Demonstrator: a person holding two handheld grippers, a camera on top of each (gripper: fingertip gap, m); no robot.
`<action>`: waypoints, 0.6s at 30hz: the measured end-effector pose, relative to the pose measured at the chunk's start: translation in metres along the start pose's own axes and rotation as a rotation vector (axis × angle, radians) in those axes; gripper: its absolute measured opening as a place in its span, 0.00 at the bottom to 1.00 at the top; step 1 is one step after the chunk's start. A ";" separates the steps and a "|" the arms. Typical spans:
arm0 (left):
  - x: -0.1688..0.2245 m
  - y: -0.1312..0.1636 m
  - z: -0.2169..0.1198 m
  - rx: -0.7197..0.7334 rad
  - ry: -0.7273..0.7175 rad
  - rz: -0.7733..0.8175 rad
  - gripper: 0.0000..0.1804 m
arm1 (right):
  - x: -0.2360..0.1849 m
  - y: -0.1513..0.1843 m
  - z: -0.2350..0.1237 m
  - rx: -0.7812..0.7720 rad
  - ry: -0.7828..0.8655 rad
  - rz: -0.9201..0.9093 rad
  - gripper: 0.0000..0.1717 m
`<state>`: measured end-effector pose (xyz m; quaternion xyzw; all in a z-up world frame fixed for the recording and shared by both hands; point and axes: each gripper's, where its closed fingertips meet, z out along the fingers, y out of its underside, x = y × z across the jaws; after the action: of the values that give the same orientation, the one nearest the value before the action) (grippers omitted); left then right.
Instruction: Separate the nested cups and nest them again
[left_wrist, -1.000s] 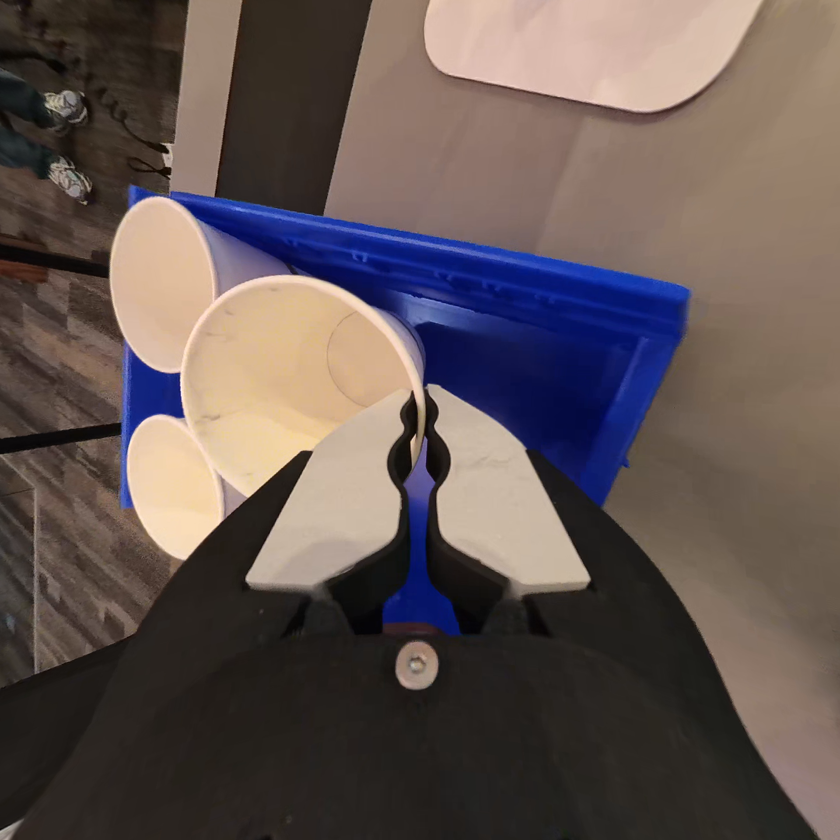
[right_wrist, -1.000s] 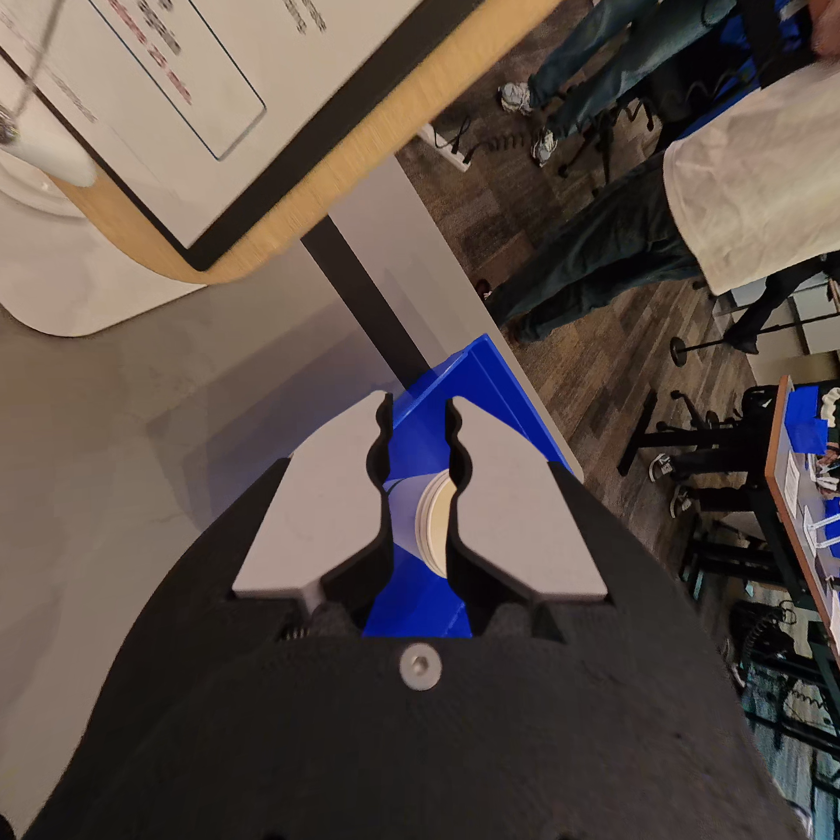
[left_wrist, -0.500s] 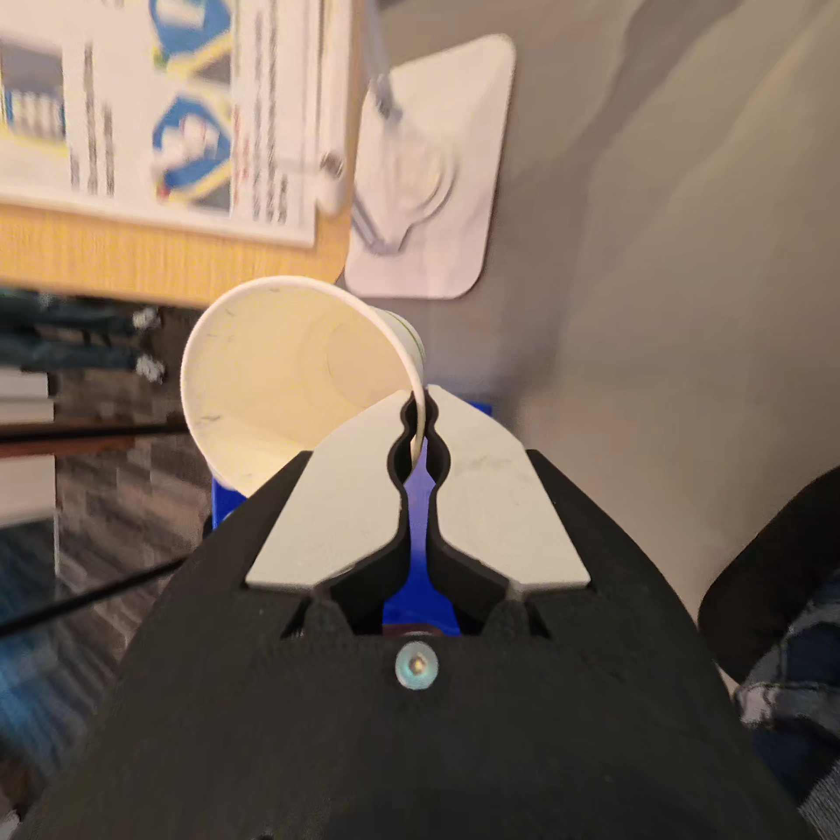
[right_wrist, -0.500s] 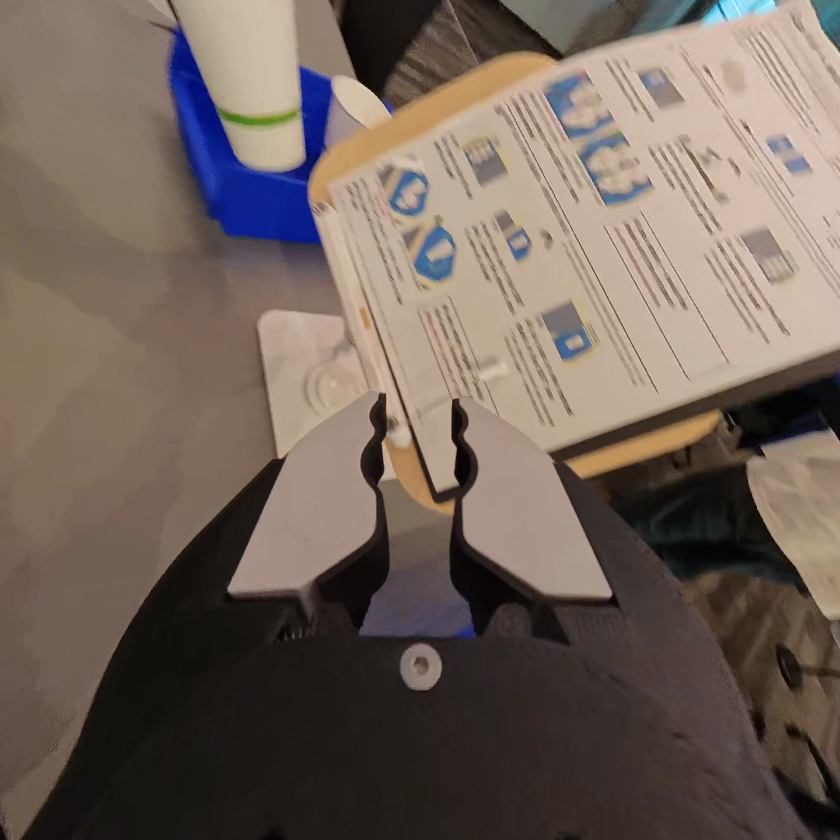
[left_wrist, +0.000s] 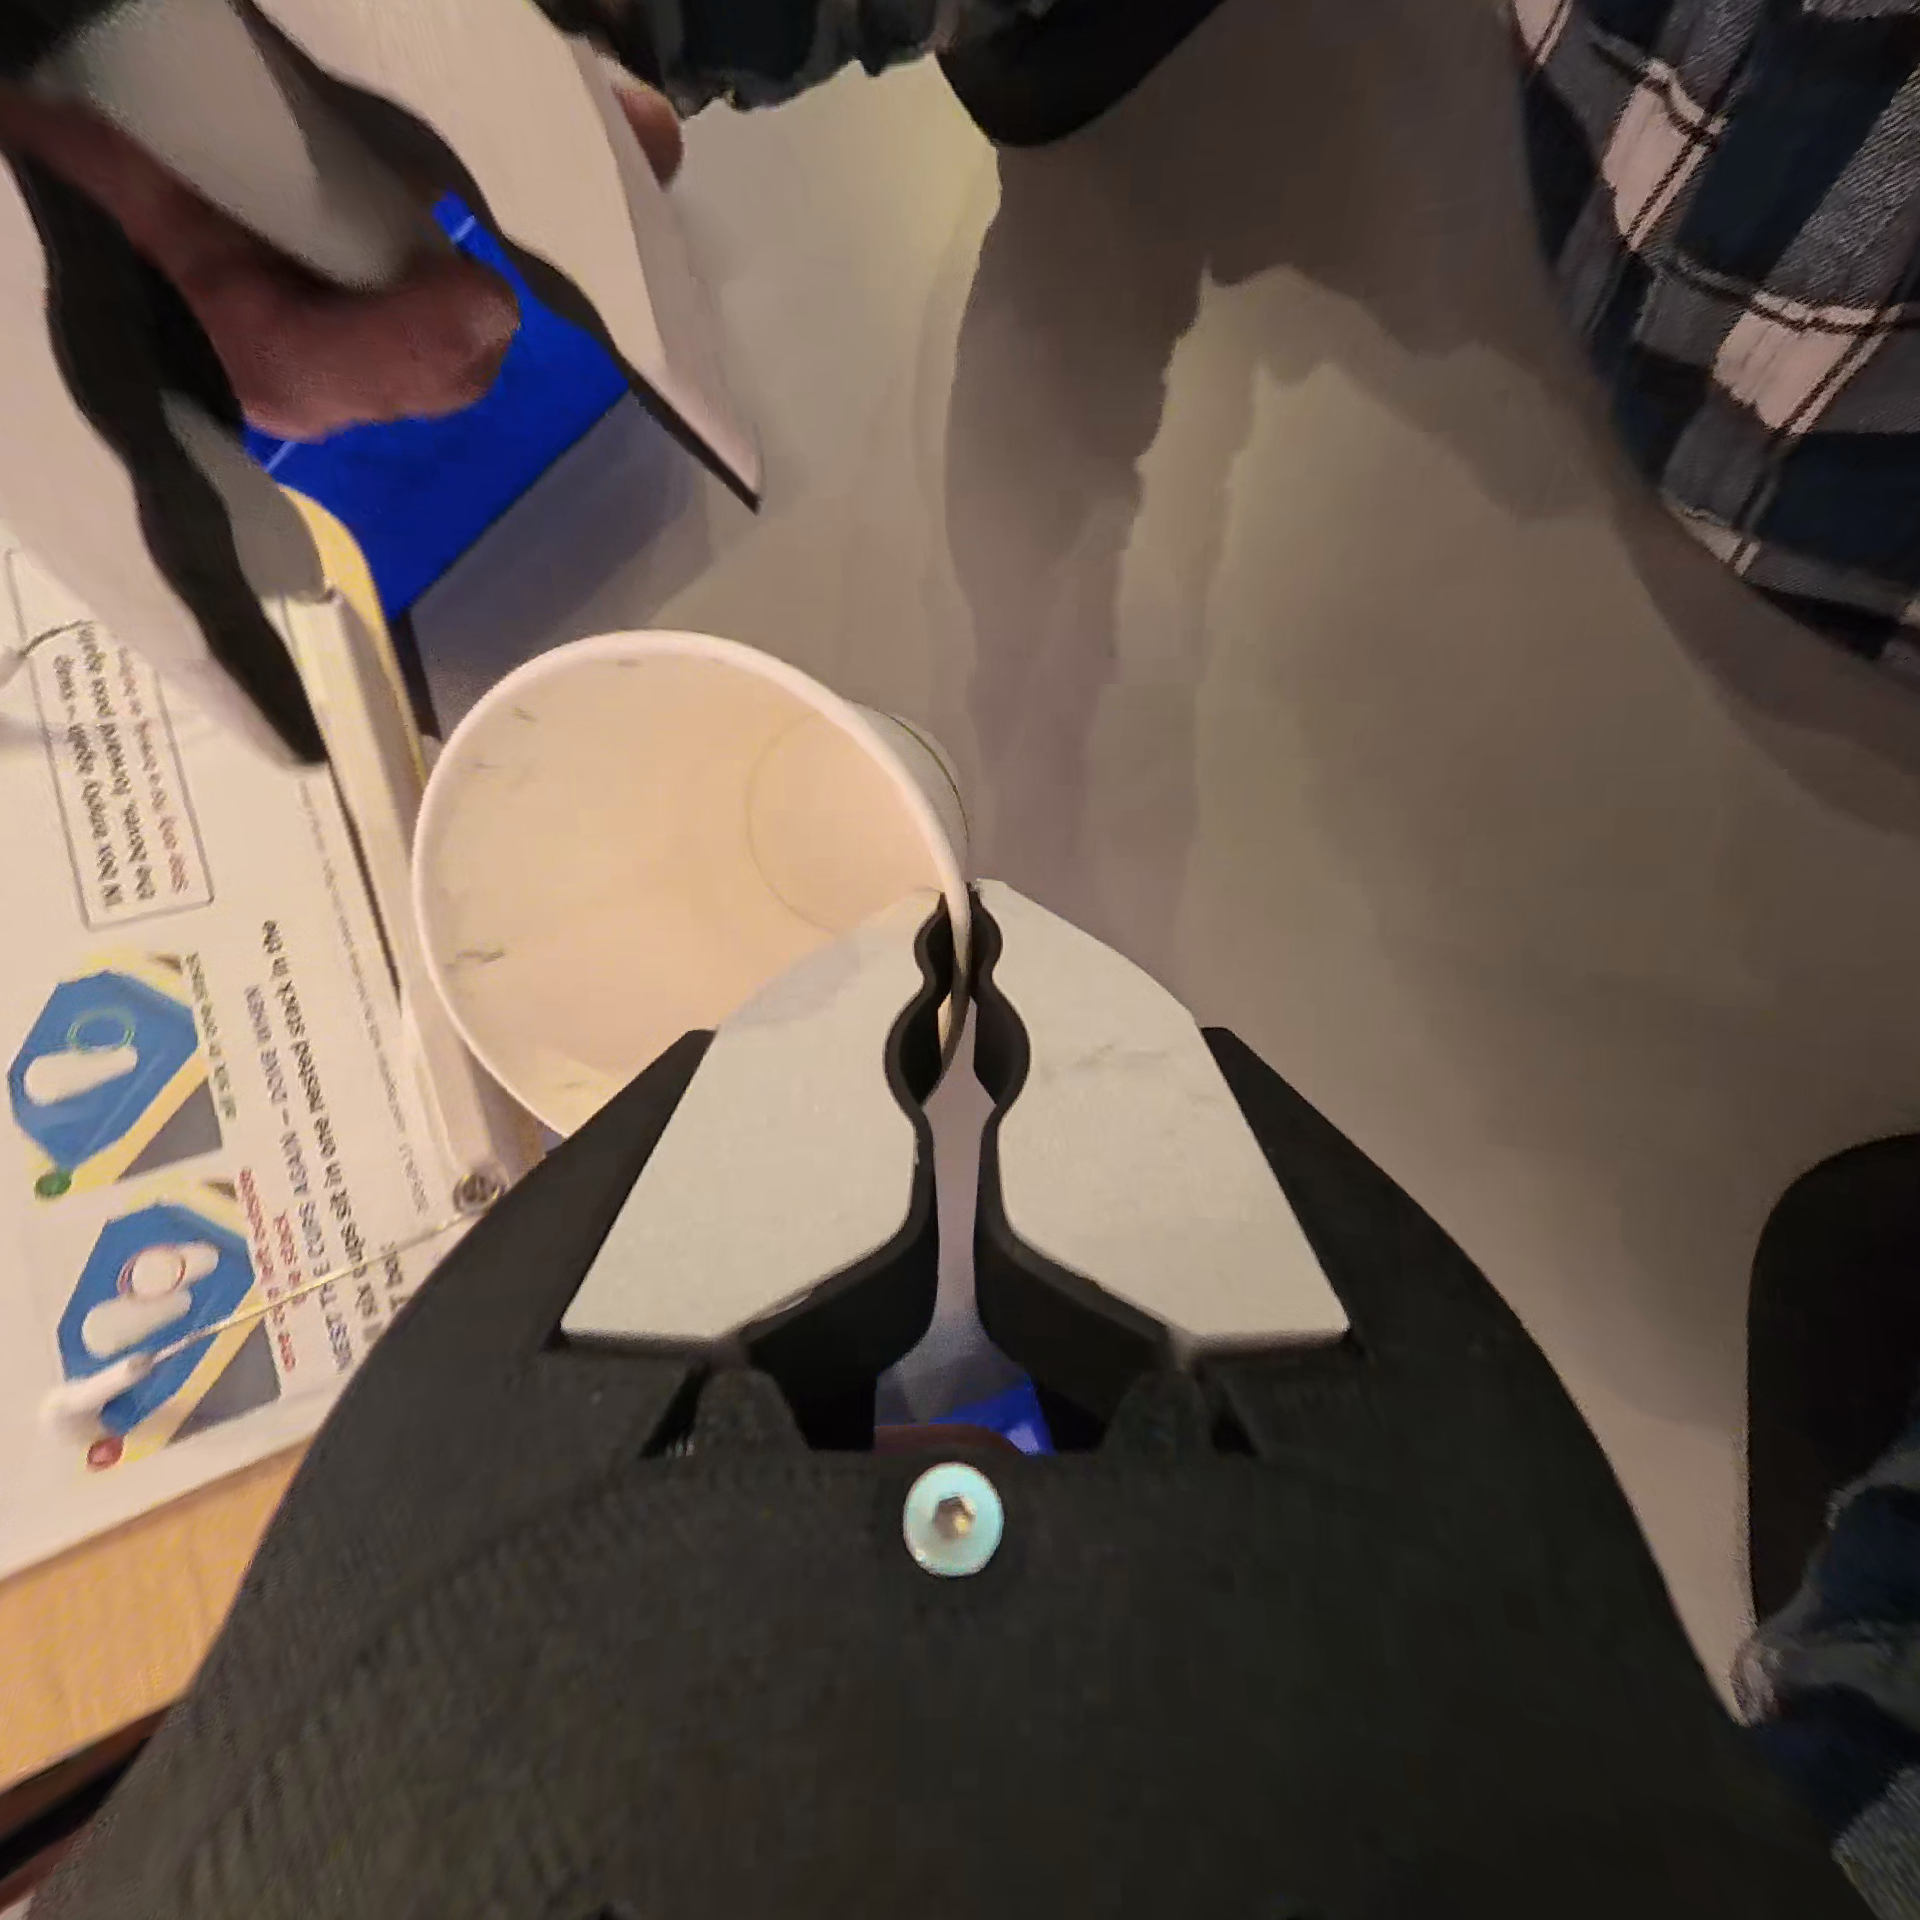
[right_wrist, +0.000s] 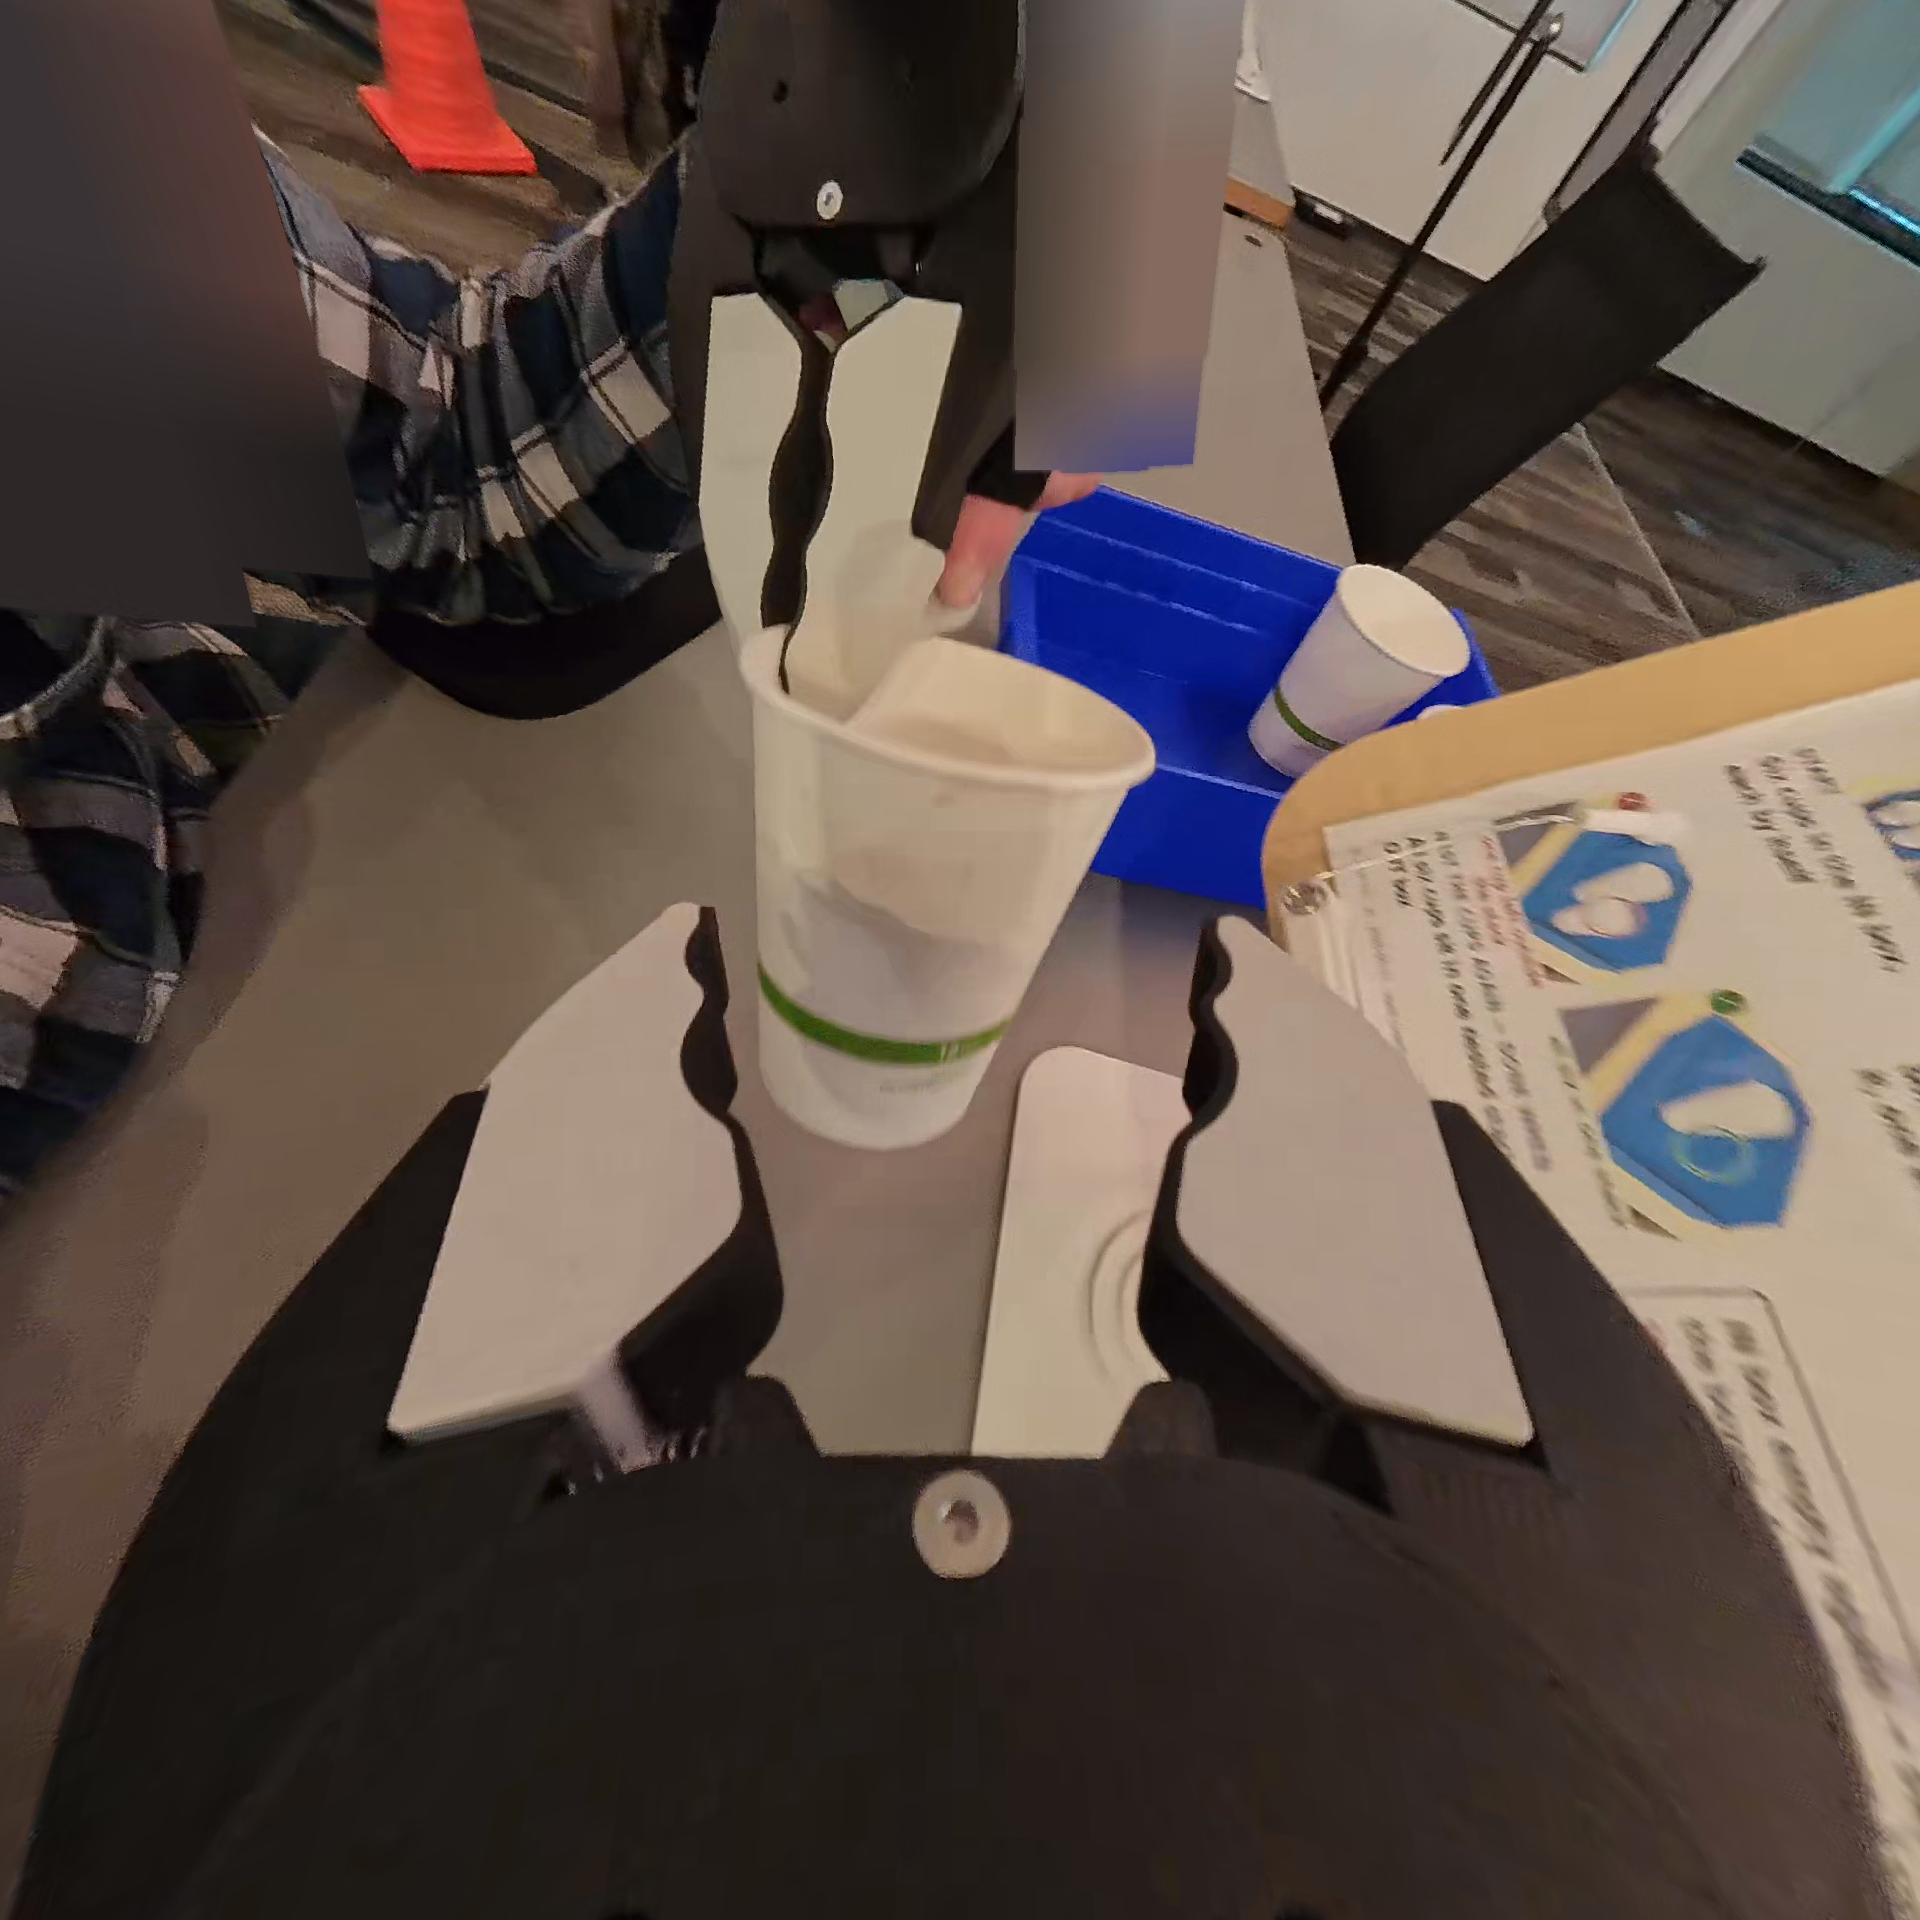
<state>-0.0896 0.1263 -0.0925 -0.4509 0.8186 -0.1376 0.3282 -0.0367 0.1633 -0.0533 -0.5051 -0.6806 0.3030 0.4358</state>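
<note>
Left wrist view: sits right behind its own fingers, looks steeply down at the grey tabletop (left_wrist: 1351, 644), very close. Right wrist view: lower, more level angle across the same table toward the room beyond. Views face each other. Shared: white paper cup with green band (left_wrist: 665, 883) (right_wrist: 894, 914) at frame centre in both, blue plastic bin (left_wrist: 447, 447) (right_wrist: 1174, 665), printed instruction sheet on a wooden board (left_wrist: 135, 1039) (right_wrist: 1662, 997), person's plaid shirt (left_wrist: 1745, 260) (right_wrist: 499, 416). Left gripper (right_wrist: 795, 613) shows upper centre in right view; right gripper (left_wrist: 436, 270) upper left in left view.
</note>
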 end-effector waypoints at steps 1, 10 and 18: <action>0.002 -0.002 0.003 -0.003 0.012 0.008 0.00 | -0.003 0.000 0.006 0.009 -0.015 0.009 0.51; 0.008 -0.017 0.026 0.007 0.051 0.071 0.00 | -0.023 0.004 0.037 0.049 -0.144 0.095 0.56; 0.010 -0.018 0.028 -0.024 0.037 0.088 0.00 | -0.027 0.016 0.043 -0.006 -0.181 0.144 0.61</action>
<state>-0.0635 0.1103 -0.1083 -0.4159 0.8451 -0.1215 0.3130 -0.0652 0.1434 -0.0938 -0.5247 -0.6798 0.3759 0.3482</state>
